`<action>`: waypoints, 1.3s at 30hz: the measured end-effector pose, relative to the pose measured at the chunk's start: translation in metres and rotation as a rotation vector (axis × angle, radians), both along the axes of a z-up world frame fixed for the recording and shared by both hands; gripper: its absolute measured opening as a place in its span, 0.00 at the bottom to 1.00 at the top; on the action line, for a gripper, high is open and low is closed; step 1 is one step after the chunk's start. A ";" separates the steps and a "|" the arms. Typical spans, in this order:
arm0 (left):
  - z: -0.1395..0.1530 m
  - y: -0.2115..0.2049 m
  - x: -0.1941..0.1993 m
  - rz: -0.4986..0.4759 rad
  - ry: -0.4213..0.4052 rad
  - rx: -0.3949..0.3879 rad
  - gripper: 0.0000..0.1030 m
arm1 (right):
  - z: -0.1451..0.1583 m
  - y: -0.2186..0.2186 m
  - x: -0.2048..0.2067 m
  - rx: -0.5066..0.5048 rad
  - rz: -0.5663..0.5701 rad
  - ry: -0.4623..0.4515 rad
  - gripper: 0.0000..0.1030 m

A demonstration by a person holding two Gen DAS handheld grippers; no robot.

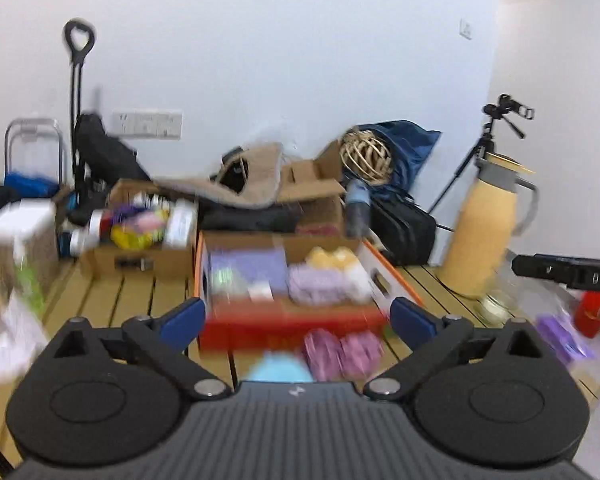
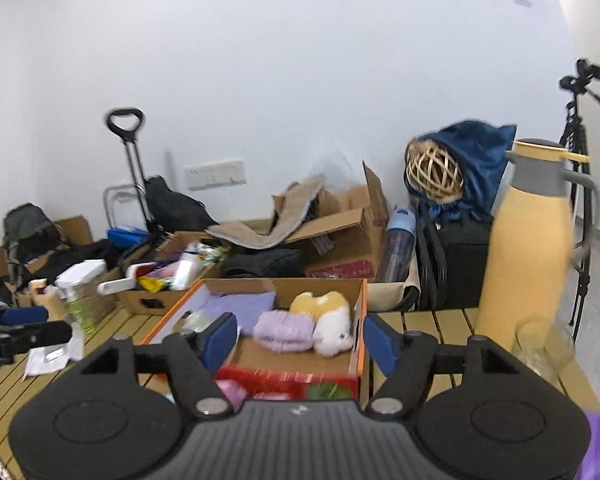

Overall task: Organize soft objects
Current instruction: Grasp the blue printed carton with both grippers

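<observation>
Both claws are seen released and empty: the left gripper point(image 1: 296, 314) is spread wide, and the right gripper point(image 2: 300, 338) is parted somewhat less, with nothing between the pads of either. Several soft things are already gathered inside the orange-edged cardboard box point(image 2: 362, 320) on the slatted table point(image 2: 432, 322): a lilac knitted item point(image 2: 284, 330), a yellow-and-white plush toy point(image 2: 328, 326) touching it, and a folded purple cloth point(image 2: 240, 306) behind. Two pink fuzzy items point(image 1: 342, 352) and a light-blue object point(image 1: 278, 368) are left lying outside, just in front of the box, so the sorting is judged partly done.
</observation>
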State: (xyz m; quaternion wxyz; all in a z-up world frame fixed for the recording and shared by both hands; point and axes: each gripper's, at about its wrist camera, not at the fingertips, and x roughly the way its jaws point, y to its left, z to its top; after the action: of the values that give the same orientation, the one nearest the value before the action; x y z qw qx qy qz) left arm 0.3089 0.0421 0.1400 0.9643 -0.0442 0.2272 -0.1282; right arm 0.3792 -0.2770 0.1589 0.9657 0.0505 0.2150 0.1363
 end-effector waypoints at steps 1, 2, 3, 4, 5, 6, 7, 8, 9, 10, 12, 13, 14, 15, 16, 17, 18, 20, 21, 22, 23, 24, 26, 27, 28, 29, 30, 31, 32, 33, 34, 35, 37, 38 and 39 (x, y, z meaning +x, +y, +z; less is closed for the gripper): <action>-0.011 0.005 -0.023 -0.001 -0.009 -0.007 0.98 | -0.008 0.001 -0.020 -0.008 0.012 -0.013 0.67; -0.021 0.009 -0.044 0.004 -0.020 -0.011 0.99 | -0.019 0.004 -0.047 -0.018 0.027 -0.030 0.67; -0.031 0.013 -0.066 0.012 -0.035 -0.021 1.00 | -0.030 0.006 -0.070 -0.024 0.036 -0.039 0.67; -0.041 0.018 -0.087 0.029 -0.045 -0.044 1.00 | -0.041 0.008 -0.093 -0.036 0.055 -0.040 0.68; -0.051 0.023 -0.106 0.060 -0.042 -0.076 1.00 | -0.052 0.011 -0.111 -0.044 0.068 -0.039 0.69; -0.060 0.028 -0.122 0.091 -0.030 -0.106 1.00 | -0.063 0.015 -0.130 -0.056 0.073 -0.035 0.72; -0.067 0.032 -0.133 0.115 -0.010 -0.125 1.00 | -0.074 0.018 -0.148 -0.081 0.084 -0.025 0.73; -0.073 0.037 -0.143 0.131 0.014 -0.134 1.00 | -0.083 0.021 -0.165 -0.116 0.086 -0.014 0.73; -0.077 0.041 -0.149 0.140 0.039 -0.135 1.00 | -0.089 0.021 -0.180 -0.128 0.073 -0.017 0.73; -0.079 0.045 -0.153 0.143 0.060 -0.122 1.00 | -0.093 0.020 -0.192 -0.115 0.063 -0.023 0.74; -0.079 0.049 -0.156 0.158 0.073 -0.101 1.00 | -0.097 0.016 -0.199 -0.075 0.101 0.004 0.75; -0.078 0.049 -0.155 0.160 0.072 -0.098 1.00 | -0.098 0.014 -0.199 -0.071 0.114 0.008 0.75; -0.077 0.047 -0.153 0.165 0.066 -0.100 1.00 | -0.099 0.014 -0.198 -0.073 0.103 0.004 0.75; -0.076 0.045 -0.151 0.174 0.056 -0.111 1.00 | -0.100 0.013 -0.197 -0.071 0.086 0.003 0.74; -0.076 0.042 -0.147 0.180 0.052 -0.128 1.00 | -0.102 0.011 -0.192 -0.054 0.067 0.007 0.74; -0.078 0.038 -0.142 0.190 0.053 -0.142 1.00 | -0.104 0.009 -0.187 -0.032 0.054 0.019 0.74; -0.081 0.031 -0.136 0.189 0.057 -0.142 1.00 | -0.107 0.007 -0.182 -0.016 0.047 0.032 0.74; -0.086 0.016 -0.123 0.170 0.066 -0.108 1.00 | -0.115 0.005 -0.172 -0.018 0.037 0.045 0.73; -0.089 0.009 -0.117 0.162 0.067 -0.091 1.00 | -0.119 0.004 -0.168 -0.020 0.035 0.053 0.73; -0.093 -0.001 -0.112 0.148 0.070 -0.079 1.00 | -0.122 0.002 -0.164 -0.015 0.037 0.062 0.73; -0.097 -0.008 -0.105 0.131 0.080 -0.080 1.00 | -0.125 0.002 -0.159 -0.011 0.040 0.068 0.73; -0.100 -0.015 -0.098 0.114 0.092 -0.089 1.00 | -0.127 0.000 -0.153 -0.007 0.045 0.073 0.73; -0.107 -0.032 -0.079 0.070 0.126 -0.105 0.98 | -0.131 -0.003 -0.136 0.010 0.055 0.087 0.66; -0.111 -0.044 -0.068 0.049 0.140 -0.105 0.94 | -0.133 -0.004 -0.126 0.020 0.061 0.098 0.60; -0.115 -0.052 -0.057 0.042 0.156 -0.102 0.89 | -0.136 -0.004 -0.114 0.028 0.071 0.109 0.58; -0.119 -0.061 -0.047 0.038 0.173 -0.104 0.79 | -0.139 -0.003 -0.101 0.032 0.074 0.122 0.53; -0.124 -0.068 -0.036 0.025 0.191 -0.113 0.72 | -0.142 -0.002 -0.089 0.036 0.071 0.135 0.47; -0.129 -0.074 -0.025 0.009 0.217 -0.125 0.68 | -0.146 -0.002 -0.075 0.050 0.071 0.144 0.44; -0.134 -0.079 -0.015 -0.008 0.243 -0.140 0.60 | -0.148 -0.002 -0.065 0.069 0.075 0.155 0.40; -0.138 -0.084 -0.007 -0.028 0.264 -0.157 0.56 | -0.151 -0.002 -0.053 0.097 0.083 0.172 0.38; -0.140 -0.087 -0.001 -0.046 0.277 -0.177 0.55 | -0.155 -0.002 -0.043 0.126 0.091 0.185 0.38; -0.143 -0.090 0.004 -0.070 0.284 -0.197 0.55 | -0.157 -0.001 -0.035 0.147 0.098 0.195 0.38; -0.150 -0.096 0.011 -0.096 0.314 -0.213 0.48 | -0.165 0.001 -0.022 0.178 0.103 0.215 0.36; -0.153 -0.097 0.014 -0.105 0.332 -0.214 0.40 | -0.168 0.003 -0.018 0.188 0.101 0.220 0.33; -0.156 -0.098 0.016 -0.114 0.344 -0.212 0.32 | -0.171 0.004 -0.016 0.197 0.100 0.228 0.30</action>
State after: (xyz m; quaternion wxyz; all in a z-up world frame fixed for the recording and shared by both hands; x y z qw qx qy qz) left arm 0.3253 -0.0555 -0.0165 0.8924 -0.1536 0.3762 -0.1965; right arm 0.3636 -0.2734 -0.0121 0.9174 0.1493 0.3111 0.1982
